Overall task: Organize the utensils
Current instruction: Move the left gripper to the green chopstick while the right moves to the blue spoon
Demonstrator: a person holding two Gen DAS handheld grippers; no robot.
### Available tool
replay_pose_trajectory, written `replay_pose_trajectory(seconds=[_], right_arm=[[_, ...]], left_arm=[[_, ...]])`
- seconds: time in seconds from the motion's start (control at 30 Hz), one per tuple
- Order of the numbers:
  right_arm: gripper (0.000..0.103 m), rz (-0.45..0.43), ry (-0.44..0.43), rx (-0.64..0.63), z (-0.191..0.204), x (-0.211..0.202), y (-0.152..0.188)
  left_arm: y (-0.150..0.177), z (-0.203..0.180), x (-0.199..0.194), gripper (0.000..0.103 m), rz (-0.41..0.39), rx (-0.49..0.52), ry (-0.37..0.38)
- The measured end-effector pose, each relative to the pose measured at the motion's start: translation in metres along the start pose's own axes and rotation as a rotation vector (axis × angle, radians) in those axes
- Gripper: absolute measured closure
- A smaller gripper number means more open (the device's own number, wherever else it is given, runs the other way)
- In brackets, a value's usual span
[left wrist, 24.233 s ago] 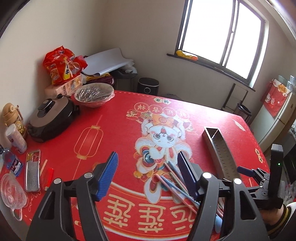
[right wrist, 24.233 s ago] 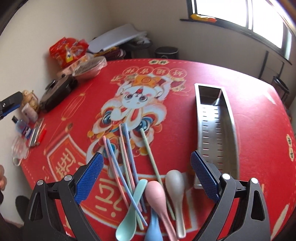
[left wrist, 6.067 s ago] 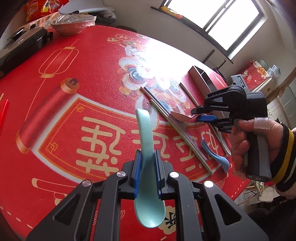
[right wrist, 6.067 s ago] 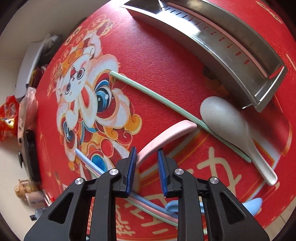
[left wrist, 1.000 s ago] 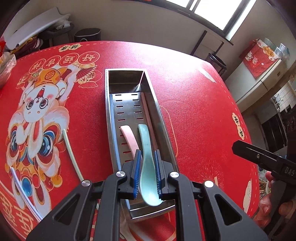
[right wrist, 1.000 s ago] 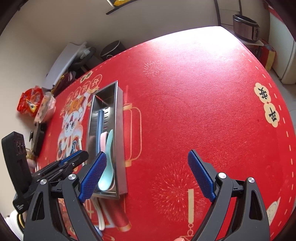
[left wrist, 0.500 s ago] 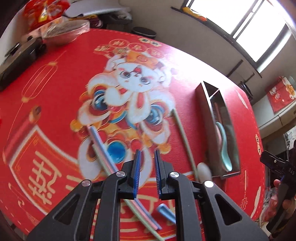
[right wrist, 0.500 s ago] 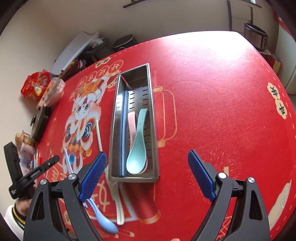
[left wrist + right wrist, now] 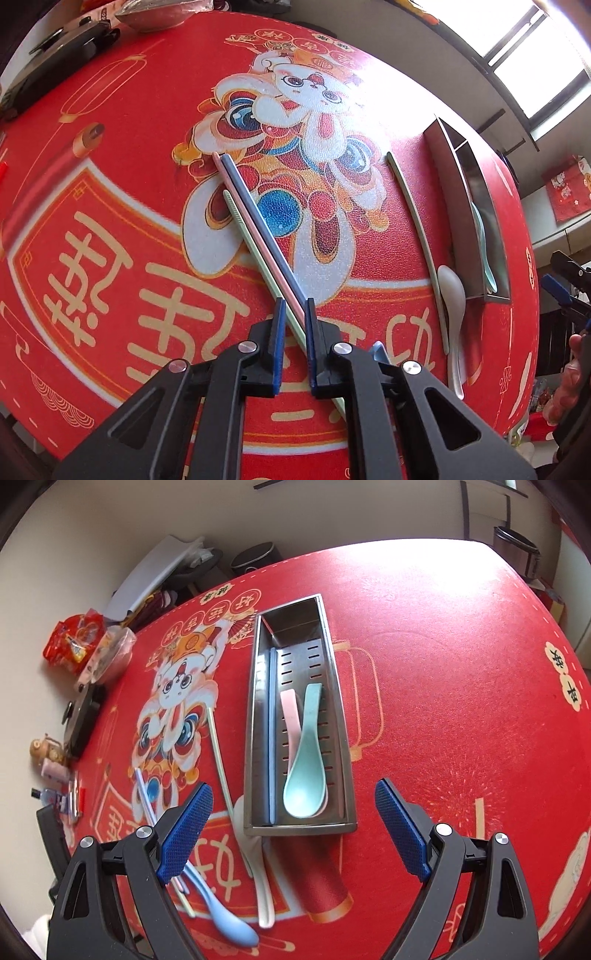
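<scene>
The steel utensil tray point(image 9: 334, 698) on the red tablecloth holds a teal spoon point(image 9: 304, 771), a pink spoon point(image 9: 290, 709) and a blue chopstick point(image 9: 272, 716). My left gripper point(image 9: 293, 321) hangs low over crossed chopsticks, blue point(image 9: 255, 210), pink point(image 9: 240, 199) and green point(image 9: 255, 243); its jaws stand narrowly apart with the sticks passing between them, and I cannot tell whether they grip. My right gripper point(image 9: 293, 830) is wide open and empty above the tray's near end. A white spoon point(image 9: 451, 295), a blue spoon point(image 9: 225, 919) and a green chopstick point(image 9: 413, 218) lie loose.
A black cooker point(image 9: 55, 55) and a covered bowl point(image 9: 159, 14) stand at the table's far left. Snack bags point(image 9: 74, 642), bottles and small items point(image 9: 55, 768) line the left edge. The tray also shows in the left wrist view point(image 9: 450, 177) at the right.
My left gripper has dropped down close over the crossed chopsticks. My right gripper has stayed open above the tray, shifting slightly.
</scene>
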State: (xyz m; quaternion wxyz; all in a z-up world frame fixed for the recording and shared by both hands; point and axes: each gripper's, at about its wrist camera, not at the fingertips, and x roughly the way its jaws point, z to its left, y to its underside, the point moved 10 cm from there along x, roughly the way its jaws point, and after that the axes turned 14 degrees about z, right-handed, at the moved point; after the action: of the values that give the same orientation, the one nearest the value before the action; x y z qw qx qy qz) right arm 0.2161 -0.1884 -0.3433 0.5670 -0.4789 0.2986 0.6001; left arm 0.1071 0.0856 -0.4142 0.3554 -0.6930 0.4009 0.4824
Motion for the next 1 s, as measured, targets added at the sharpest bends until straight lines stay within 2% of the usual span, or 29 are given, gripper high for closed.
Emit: replay_pose_trajectory(seconds=[0.37,0.7,0.83,1.0], right_arm=[[0.017,-0.010,-0.013,0.032,-0.007,-0.002,0.001],[0.017,-0.011,-0.010,0.052,-0.016,-0.003,0.001],[0.017,-0.006,-0.015,0.035,-0.010,-0.002,0.001],[0.017,-0.008,-0.024,0.014,-0.003,-0.003,0.001]], left_arm=[[0.002,0.004,0.012,0.096,0.057,-0.011,-0.016],[-0.018,0.012,0.012,0.096,0.019,-0.012,-0.053],[-0.030,0.020,0.011,0.095,0.012,-0.042,-0.058],[-0.015,0.012,0.013,0.094,0.052,-0.038,-0.057]])
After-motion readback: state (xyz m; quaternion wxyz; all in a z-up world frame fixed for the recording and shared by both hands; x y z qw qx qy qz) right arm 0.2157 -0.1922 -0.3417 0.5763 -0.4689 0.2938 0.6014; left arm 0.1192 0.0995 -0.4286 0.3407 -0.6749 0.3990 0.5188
